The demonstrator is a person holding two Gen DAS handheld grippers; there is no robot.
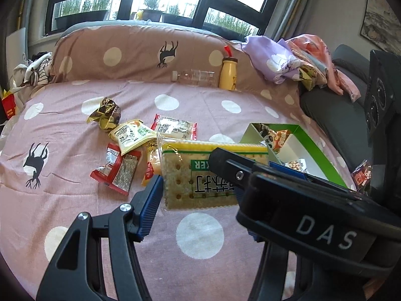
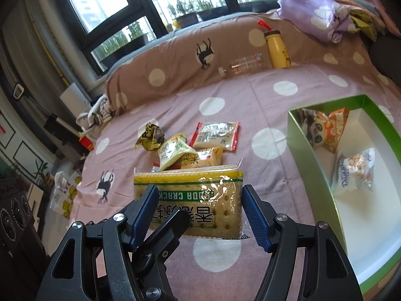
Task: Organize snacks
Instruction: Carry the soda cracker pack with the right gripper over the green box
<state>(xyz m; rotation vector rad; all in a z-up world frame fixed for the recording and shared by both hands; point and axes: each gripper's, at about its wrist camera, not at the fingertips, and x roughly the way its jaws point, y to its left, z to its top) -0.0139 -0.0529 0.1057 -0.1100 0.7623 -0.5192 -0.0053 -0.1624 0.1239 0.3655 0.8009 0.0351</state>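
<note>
I've got the cracker pack (image 2: 190, 200) pinched in both claws, lifted off the bed (image 1: 75, 150): right claw (image 2: 200, 213) grips its two short sides, left claw (image 1: 198, 190) clamps it too, far finger hidden by the other rig. Long axis runs across the right claw. Green box (image 2: 313, 155) sits to the right, nearer the right hand, two packets inside. Loose snacks (image 1: 130, 140) lie beyond.

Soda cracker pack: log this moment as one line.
soda cracker pack: clamped between right gripper and left gripper, lifted off bedspread | green box: two snacks inside
</note>
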